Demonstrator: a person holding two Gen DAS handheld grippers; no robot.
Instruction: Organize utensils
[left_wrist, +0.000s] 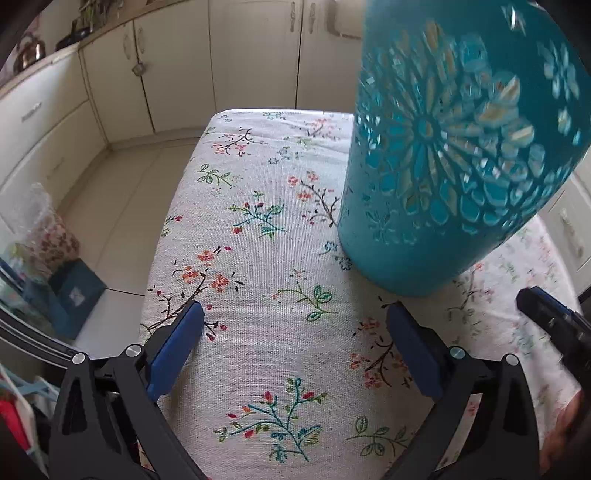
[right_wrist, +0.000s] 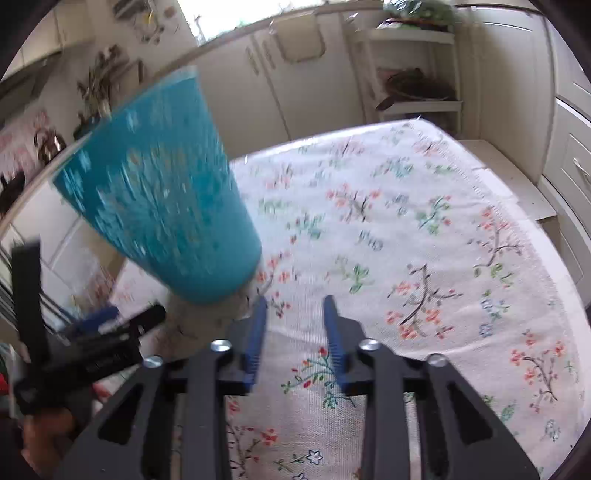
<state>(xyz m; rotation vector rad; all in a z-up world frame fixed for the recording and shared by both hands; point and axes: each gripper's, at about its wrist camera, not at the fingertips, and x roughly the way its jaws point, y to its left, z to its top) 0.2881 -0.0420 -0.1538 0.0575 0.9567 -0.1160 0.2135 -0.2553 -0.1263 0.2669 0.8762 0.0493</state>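
Closest in, both hand-held grippers are empty. The left hand-held gripper (left_wrist: 295, 332) has its jaws spread about as wide as they go, hanging over bare cloth. The right hand-held gripper (right_wrist: 295, 317) is only partly spread, nothing between the pads, low over the desk (right_wrist: 406, 229) with its floral cloth.

Just past the fingertips stands the teal holder (left_wrist: 454, 155), a tall cutout cup flaring wider toward the top, upright on the cloth. From the left wrist view it's ahead and to the right; from the right wrist view it's ahead and to the left, so it stands between the two.

Can't see a single utensil on the cloth in either view, and the inside of the holder isn't visible. My guess: this is a between-steps moment, either after a drop-off or before fetching the next piece. The next move probably calls for finding a utensil somewhere out of frame.

Room-wise: plenty of open cloth to the right of the holder. The desk's far edge drops to the floor, with cabinets (left_wrist: 221, 66) well beyond. That top-heavy holder looks easy to knock over.
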